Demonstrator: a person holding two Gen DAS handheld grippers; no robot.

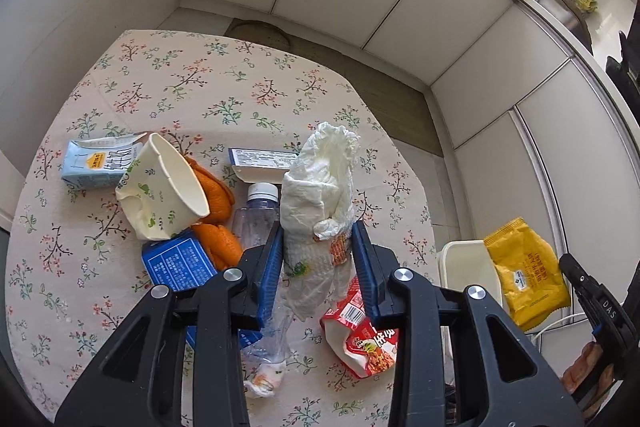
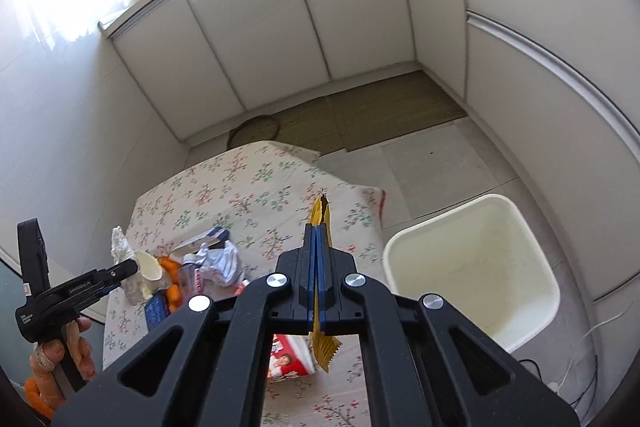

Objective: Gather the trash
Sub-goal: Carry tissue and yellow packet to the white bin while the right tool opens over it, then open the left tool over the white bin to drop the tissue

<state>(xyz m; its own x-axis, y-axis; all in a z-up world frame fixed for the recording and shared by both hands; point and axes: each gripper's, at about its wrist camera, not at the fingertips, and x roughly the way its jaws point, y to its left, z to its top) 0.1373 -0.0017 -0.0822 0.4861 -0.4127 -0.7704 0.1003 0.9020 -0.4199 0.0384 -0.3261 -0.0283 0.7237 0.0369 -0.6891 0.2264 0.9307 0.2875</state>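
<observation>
- Closest to my left camera, the left gripper pinches a crumpled white wrapper between its blue pads, the jaws part-way closed on it; the wrapper stands up above the table.
- My right gripper has its jaws pressed together on a yellow packet, seen edge-on, with its crimped end hanging out below the pads.
- From the left camera I see that same packet held up at the right, in front of the white bin.
- From the right camera the bin stands on the floor just beside the table's right edge, open, with nothing showing on the part of its inside I can see.
- I see a floral cloth covering the table, and the rest of the trash lies on it in 1 loose cluster.
- I count a light-blue carton on its side at the left, and a tipped paper cup touching it.
- Orange peel lies under and beside the cup.
- I make out a clear bottle with a white cap lying behind the left finger, and a white box just beyond its cap.
- Near the left finger lies a dark-blue box; below the right finger lies a red noodle packet.
- My right camera also shows a hand in an orange glove gripping the left gripper's handle.
</observation>
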